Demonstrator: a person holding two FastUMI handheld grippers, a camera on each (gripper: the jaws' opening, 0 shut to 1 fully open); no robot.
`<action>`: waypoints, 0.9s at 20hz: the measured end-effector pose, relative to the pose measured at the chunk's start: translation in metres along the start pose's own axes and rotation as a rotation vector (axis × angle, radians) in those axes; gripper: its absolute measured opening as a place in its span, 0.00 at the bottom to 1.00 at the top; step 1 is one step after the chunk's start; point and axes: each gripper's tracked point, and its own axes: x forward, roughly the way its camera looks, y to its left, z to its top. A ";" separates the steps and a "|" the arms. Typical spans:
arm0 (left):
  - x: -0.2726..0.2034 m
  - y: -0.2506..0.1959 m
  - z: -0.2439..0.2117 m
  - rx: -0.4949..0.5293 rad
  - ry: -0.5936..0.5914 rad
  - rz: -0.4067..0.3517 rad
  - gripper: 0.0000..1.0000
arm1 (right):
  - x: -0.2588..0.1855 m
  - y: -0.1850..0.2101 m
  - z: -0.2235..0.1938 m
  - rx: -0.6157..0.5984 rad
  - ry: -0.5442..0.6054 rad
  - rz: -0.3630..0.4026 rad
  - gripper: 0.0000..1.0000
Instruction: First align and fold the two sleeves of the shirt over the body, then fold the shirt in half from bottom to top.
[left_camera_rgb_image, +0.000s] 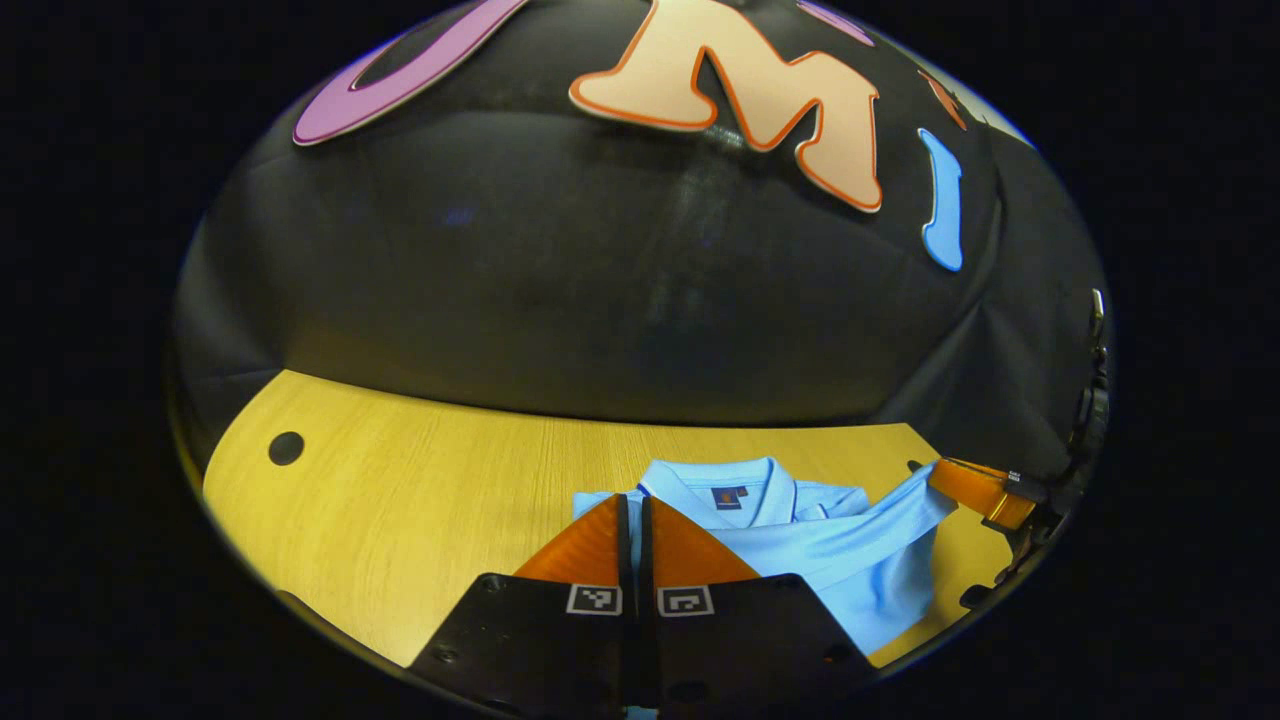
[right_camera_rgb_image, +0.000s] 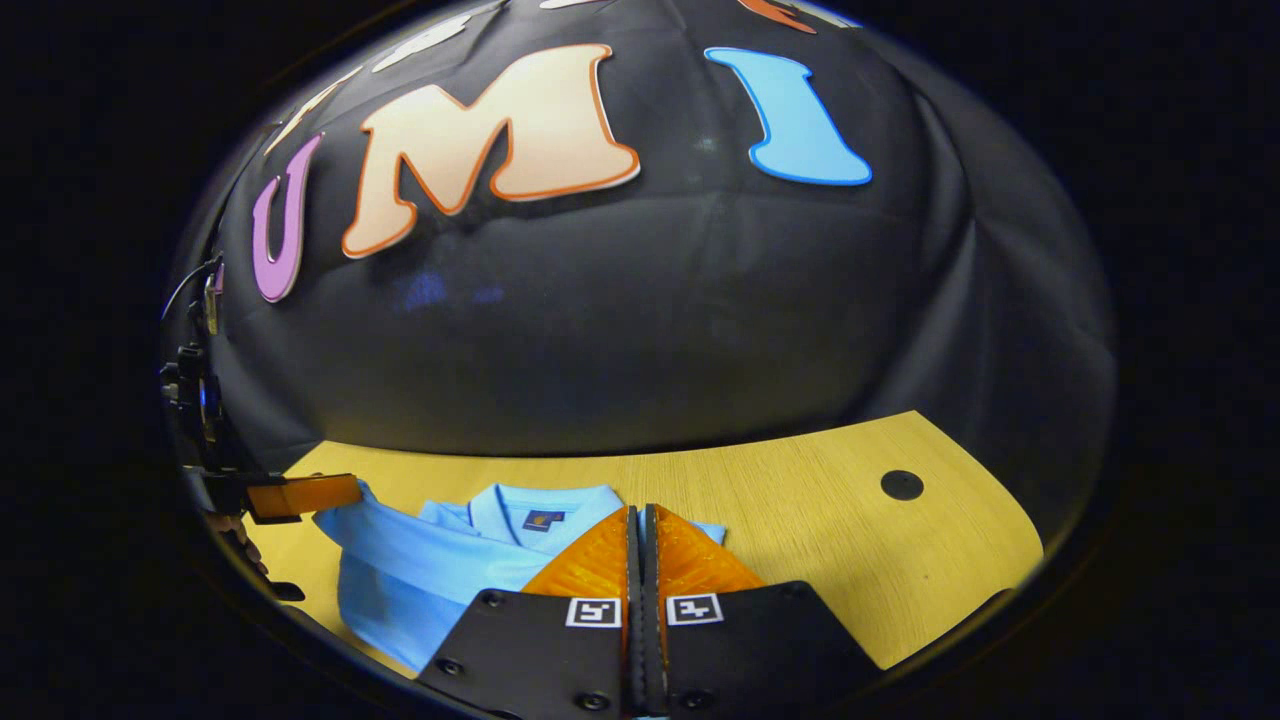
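A light blue polo shirt (left_camera_rgb_image: 850, 570) lies on the wooden table (left_camera_rgb_image: 400, 500), collar (left_camera_rgb_image: 735, 478) toward the booth wall. In the left gripper view my left gripper (left_camera_rgb_image: 634, 505) is shut on the shirt's edge just left of the collar. My right gripper (left_camera_rgb_image: 935, 475) pinches the same edge farther right, and the cloth runs taut between the two. In the right gripper view my right gripper (right_camera_rgb_image: 641, 512) is shut beside the collar (right_camera_rgb_image: 540, 500), over the shirt (right_camera_rgb_image: 420, 580). My left gripper (right_camera_rgb_image: 355, 490) holds a raised corner at the left. Which edge is held I cannot tell.
The table (right_camera_rgb_image: 850, 530) has a round cable hole near each far corner (left_camera_rgb_image: 286, 448) (right_camera_rgb_image: 901, 485). The black booth wall rises right behind the table's back edge. Part of a hand (right_camera_rgb_image: 235, 530) shows under the left gripper.
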 end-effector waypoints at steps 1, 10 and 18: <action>0.009 0.001 -0.008 0.006 0.016 -0.003 0.00 | 0.007 -0.003 -0.008 -0.003 0.010 -0.016 0.02; -0.052 0.000 0.021 0.074 -0.180 0.094 0.99 | -0.049 0.013 0.004 -0.076 -0.128 0.013 0.99; -0.206 -0.052 0.049 0.123 -0.340 0.112 0.95 | -0.218 0.025 0.065 -0.087 -0.309 0.065 0.99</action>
